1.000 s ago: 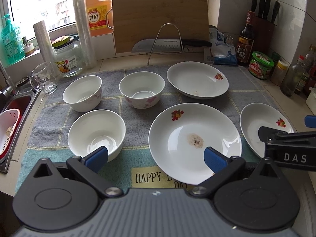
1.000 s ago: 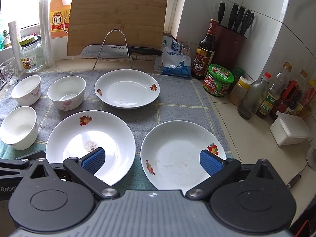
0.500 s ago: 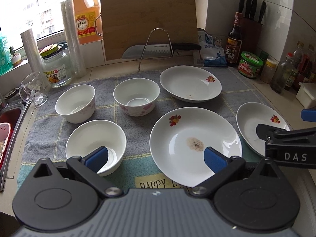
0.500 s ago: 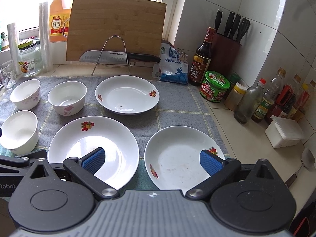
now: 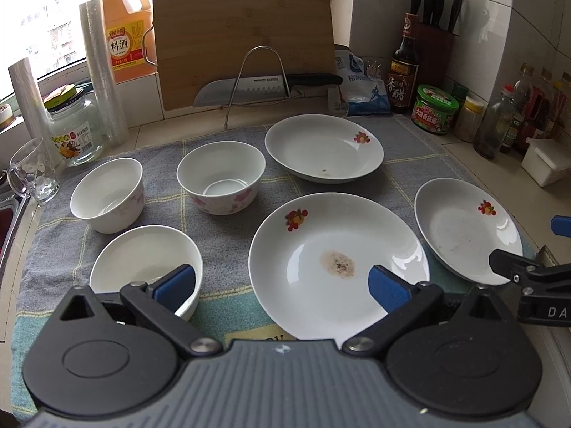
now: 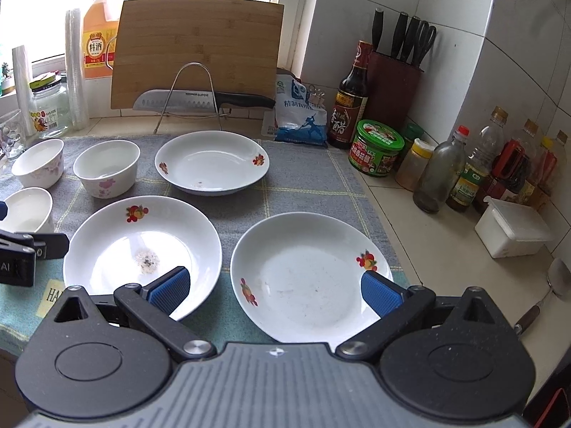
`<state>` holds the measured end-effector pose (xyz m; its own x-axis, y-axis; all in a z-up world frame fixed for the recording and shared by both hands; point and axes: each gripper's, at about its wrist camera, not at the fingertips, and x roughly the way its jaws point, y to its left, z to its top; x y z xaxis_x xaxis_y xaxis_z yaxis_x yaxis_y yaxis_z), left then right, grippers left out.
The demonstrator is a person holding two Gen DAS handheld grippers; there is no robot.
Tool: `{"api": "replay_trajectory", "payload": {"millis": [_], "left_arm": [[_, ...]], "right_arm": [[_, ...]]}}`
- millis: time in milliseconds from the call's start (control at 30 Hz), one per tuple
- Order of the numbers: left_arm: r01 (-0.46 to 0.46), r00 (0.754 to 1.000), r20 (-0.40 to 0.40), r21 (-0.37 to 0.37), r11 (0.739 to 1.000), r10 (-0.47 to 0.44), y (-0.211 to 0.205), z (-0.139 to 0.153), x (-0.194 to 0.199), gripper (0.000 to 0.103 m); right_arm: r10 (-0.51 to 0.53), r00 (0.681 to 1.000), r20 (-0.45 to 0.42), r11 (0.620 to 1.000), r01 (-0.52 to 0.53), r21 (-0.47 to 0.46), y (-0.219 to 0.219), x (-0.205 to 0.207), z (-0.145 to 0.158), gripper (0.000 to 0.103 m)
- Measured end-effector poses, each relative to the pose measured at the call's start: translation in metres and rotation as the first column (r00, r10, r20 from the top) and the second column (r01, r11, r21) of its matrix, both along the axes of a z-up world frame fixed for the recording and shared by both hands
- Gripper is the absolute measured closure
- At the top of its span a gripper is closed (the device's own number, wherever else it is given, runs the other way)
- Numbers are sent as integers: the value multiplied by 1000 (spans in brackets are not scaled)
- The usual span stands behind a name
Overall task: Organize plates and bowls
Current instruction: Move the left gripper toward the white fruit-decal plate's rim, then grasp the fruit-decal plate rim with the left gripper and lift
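Grippers closing in over the dishes, nothing picked up yet

Fingers of the left gripper (image 5: 282,281) are standing spread wide and empty, one blue pad hanging over the near bowl (image 5: 142,260), the other over the stained plate (image 5: 339,264). Compared with a second ago, the view is sitting lower and nearer the towel (image 5: 228,246), so the dishes are looming larger; judging by that, the person is bringing this tool down toward the front row. The right gripper (image 6: 276,292) is likewise spread and holding nothing, straddling the gap between the stained plate and the right plate (image 6: 307,274), and it too is drifting forward a little.

Every dish is lying where it lay before: two flowered bowls (image 5: 221,176) behind the near bowl, the far plate (image 5: 323,146) behind the stained one, all apart, none stacked. Sorting is therefore only beginning.

Both tools are being held level, side by side, pointing across the counter toward the cutting board (image 5: 246,35) and the knife (image 5: 257,87) on its wire rack
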<state>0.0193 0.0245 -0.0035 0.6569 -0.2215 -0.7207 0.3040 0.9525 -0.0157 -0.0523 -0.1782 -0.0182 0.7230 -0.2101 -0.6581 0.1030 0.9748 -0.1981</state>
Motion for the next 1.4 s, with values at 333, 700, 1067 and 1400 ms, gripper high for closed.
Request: {"api": "replay_trajectory", "payload": {"millis": [333, 700, 1067, 1400], "left_arm": [[78, 997, -10, 6, 997, -78, -36, -6, 12, 1], [156, 987, -47, 29, 987, -154, -83, -10, 29, 1], [259, 962, -102, 44, 965, -253, -141, -20, 54, 1], [342, 930, -156, 30, 939, -333, -191, -35, 82, 1]], "right_arm": [[-38, 998, -48, 997, 41, 67, -49, -13, -41, 0], [23, 994, -109, 992, -10, 125, -86, 4, -77, 0], [124, 984, -126, 984, -106, 143, -107, 22, -98, 0], [265, 958, -110, 958, -248, 142, -113, 28, -99, 0]]}}
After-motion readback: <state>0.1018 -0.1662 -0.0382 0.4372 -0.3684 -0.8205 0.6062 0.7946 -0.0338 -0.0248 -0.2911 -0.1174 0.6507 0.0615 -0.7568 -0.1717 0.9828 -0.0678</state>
